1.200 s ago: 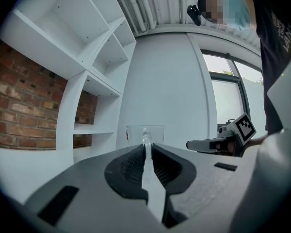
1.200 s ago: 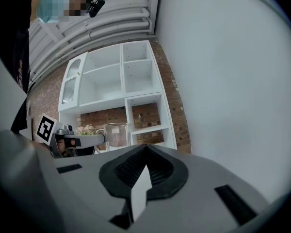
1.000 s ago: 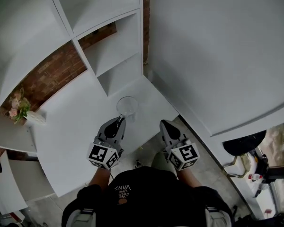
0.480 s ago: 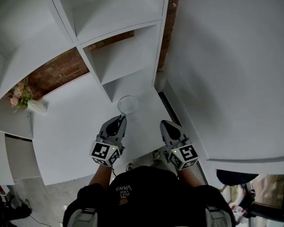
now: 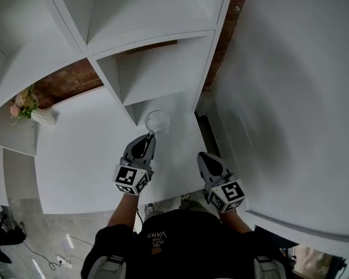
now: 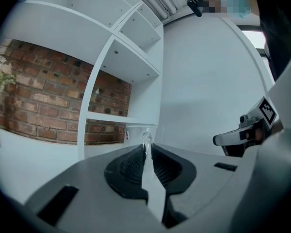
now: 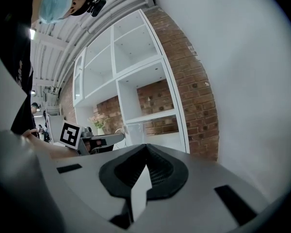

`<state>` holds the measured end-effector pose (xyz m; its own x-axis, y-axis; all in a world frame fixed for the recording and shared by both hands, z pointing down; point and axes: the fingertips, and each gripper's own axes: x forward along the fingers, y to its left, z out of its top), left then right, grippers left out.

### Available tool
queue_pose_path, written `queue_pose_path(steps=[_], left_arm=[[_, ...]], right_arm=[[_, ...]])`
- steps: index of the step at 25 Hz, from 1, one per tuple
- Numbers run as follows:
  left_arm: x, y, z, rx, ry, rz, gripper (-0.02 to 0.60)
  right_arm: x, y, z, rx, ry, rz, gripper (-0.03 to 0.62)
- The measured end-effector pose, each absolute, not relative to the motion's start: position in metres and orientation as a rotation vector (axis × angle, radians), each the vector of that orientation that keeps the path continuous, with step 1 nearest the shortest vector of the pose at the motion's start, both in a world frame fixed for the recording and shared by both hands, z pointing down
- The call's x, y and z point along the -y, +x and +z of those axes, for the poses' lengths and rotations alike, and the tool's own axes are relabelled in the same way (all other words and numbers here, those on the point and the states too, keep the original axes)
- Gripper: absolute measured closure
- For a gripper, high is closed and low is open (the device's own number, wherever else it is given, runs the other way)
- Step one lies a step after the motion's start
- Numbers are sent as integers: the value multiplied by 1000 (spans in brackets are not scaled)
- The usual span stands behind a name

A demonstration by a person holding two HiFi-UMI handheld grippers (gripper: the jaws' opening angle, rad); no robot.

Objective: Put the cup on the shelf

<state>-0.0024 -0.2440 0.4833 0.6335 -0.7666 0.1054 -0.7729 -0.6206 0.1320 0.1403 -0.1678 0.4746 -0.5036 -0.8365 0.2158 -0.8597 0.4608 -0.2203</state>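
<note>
A clear cup (image 5: 157,121) hangs upright over the white counter (image 5: 87,150), just in front of the lowest shelf compartment (image 5: 157,77). My left gripper (image 5: 149,136) is shut on the cup's near rim; in the left gripper view the thin clear wall (image 6: 146,141) stands pinched between the dark pads. My right gripper (image 5: 200,154) is held level to the right of the left one, its jaws together with nothing between them (image 7: 146,148). The right gripper view shows the cup (image 7: 134,130) at the left gripper's tip.
White open shelving (image 5: 134,16) rises against a brick wall (image 5: 67,83). A large white wall panel (image 5: 291,86) stands close on the right. A small bunch of flowers (image 5: 23,104) sits at the counter's far left. Grey floor (image 5: 52,243) lies below the counter's front edge.
The left gripper still holds the cup by its rim. Both grippers and the cup have come closer to the shelf's lower compartment, and the view has swung right.
</note>
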Motion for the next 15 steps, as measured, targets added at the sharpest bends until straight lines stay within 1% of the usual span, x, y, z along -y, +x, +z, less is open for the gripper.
queue_pose_path(steps=[15], left_arm=[[302,15,554,1409,2585,142,554]], right_arm=[[185,145,515,2658,1341,515,595]])
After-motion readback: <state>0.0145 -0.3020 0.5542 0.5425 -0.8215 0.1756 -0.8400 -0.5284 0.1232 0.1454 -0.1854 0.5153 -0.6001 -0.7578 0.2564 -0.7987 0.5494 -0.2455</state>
